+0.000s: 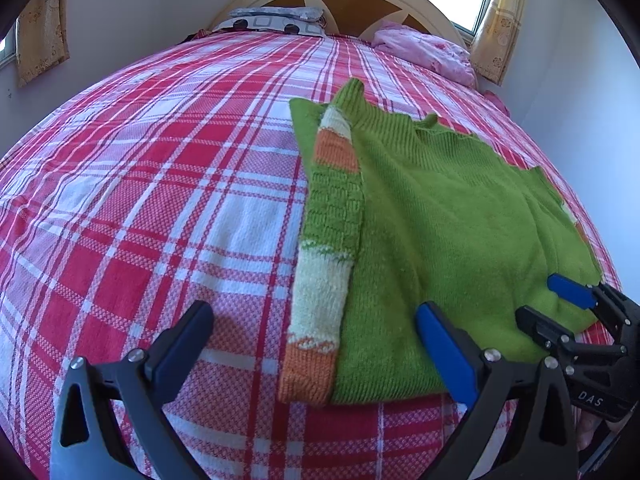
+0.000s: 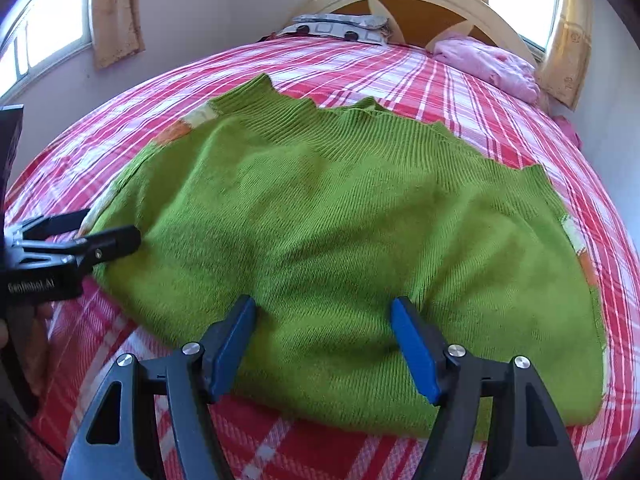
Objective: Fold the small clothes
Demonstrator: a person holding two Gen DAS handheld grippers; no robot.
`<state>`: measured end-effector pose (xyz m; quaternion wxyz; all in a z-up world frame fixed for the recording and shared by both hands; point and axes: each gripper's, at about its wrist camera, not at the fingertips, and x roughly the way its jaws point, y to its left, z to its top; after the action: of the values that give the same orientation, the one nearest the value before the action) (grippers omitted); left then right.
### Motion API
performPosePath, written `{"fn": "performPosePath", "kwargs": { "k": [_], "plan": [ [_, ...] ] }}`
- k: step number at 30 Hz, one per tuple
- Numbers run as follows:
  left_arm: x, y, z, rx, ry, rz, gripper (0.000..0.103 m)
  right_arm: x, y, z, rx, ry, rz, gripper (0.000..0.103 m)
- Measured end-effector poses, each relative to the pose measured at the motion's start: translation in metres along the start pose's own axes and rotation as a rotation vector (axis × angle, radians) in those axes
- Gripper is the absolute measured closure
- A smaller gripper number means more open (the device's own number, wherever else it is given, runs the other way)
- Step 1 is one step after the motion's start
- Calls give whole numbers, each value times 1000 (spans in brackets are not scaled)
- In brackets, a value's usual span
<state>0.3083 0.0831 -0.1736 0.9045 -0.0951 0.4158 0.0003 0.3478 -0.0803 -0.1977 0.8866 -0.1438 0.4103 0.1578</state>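
- A small green sweater (image 2: 320, 216) lies flat on the bed (image 1: 140, 184), on the red and white checked cover, near the bed's foot edge and toward its right side; the collar points to the headboard (image 2: 400, 4).
- One sleeve (image 1: 328, 248), with orange and cream stripes, is already folded along the sweater's left side. At the opposite side only a thin striped strip shows, so I cannot tell how that sleeve lies.
- The left gripper (image 1: 316, 332) hangs over the hem corner where the striped sleeve ends. Its fingers (image 1: 444, 348) are wide apart and hold nothing.
- The right gripper (image 2: 324, 340) is over the middle of the hem, fingers apart, with only knit below them. I see no cloth pinched between.
- The sweater looks like thick soft wool: light, limp, a little stretchy, not slippery and not fragile. I think it will sag and drag on the cover if lifted by one point only.
- In my opinion the best hold is on the hem, one gripper near each bottom corner, taking both layers together, so that the lower half can be carried up toward the collar.
- A pink cloth (image 2: 488, 64) and a patterned pillow (image 1: 276, 20) lie near the headboard, well apart from the sweater.
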Motion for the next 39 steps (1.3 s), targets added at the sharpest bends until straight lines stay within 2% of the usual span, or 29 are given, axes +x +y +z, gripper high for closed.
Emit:
{"fn": "performPosePath", "kwargs": {
  "k": [6, 10, 12, 16, 20, 23, 25, 28, 30, 35, 39],
  "plan": [
    [-23, 28, -6, -30, -19, -19, 0, -3, 9, -2, -31, -19, -31, 32],
    [-35, 56, 3, -41, -43, -26, 0, -10, 12, -1, -55, -26, -49, 32],
    [-39, 68, 14, -46, -68, -16, 0, -22, 21, 1, -68, -67, -63, 32],
    [-36, 84, 38, -57, -124, -8, 0, -41, 66, 5, -197, -156, 1, 32],
    [-8, 93, 58, -124, -95, -104, 0, -31, 131, 4, -402, -168, -3, 32],
    [8, 92, 61, -163, -72, -180, 0, -21, 156, 1, -475, -172, -10, 32],
    [17, 85, 64, -166, -67, -216, 0, -9, 170, 0, -521, -163, -72, 32],
    [29, 71, 74, -136, -55, -287, 1, -5, 174, 4, -533, -181, -118, 35],
    [39, 65, 84, -136, -47, -326, 1, -3, 172, 7, -521, -174, -123, 45],
    [62, 49, 109, -124, -26, -436, 2, 1, 175, 6, -534, -169, -139, 48],
    [85, 37, 120, -108, 31, -501, 13, 1, 177, 4, -546, -180, -145, 53]
  ]
}}
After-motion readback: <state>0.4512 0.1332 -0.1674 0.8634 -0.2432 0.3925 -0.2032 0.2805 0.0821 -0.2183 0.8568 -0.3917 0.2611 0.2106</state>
